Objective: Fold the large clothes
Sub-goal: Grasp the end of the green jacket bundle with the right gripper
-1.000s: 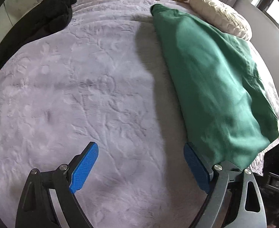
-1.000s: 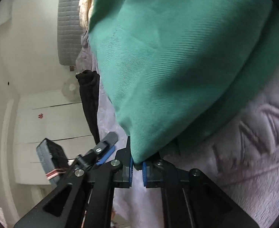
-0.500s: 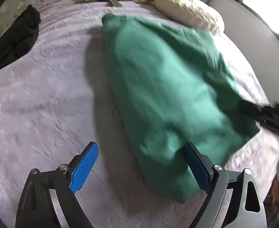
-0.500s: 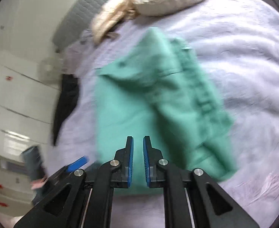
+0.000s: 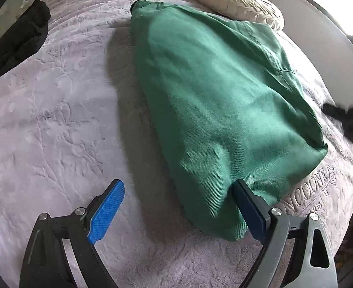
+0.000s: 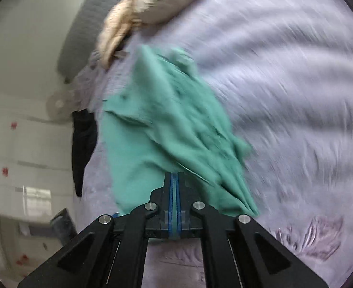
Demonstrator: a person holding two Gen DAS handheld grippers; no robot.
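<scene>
1. Green cotton-twill garment (image 5: pixel 214 100), folded into a long tapering bundle, lies on the pale lilac embossed plush bedspread (image 5: pixel 56 100). It stretches away ahead of the left gripper (image 5: pixel 178 208), and its near end sits between that gripper's two blue-padded fingers (image 5: pixel 106 207).
2. Left gripper: its fingers are spread wide. The right-hand finger touches the cloth's near edge, while the other stands clear over bare bedspread; nothing is grasped.
3. Right gripper (image 6: pixel 175 201): its fingers have just been closing and now stand clenched pad to pad. The garment (image 6: pixel 176 129) lies ahead of and partly beneath them; nothing visible is pinched between them.
4. Risk: the bundle looks puffy and loosely stacked, with uneven layers along its far side. Judging from that, a one-sided tug by the left gripper could drag the top layer and undo the fold.
5. Risk: the soft plush bedspread may bunch up with the cloth if the fingers close low, so the grip could catch bedding too.
6. Writing: embossed capitals on the bedspread, just beyond the left gripper's right-hand finger, read roughly "NCOONT" (image 5: pixel 310 187); the rest is covered or too faint. No label shows on the garment.
</scene>
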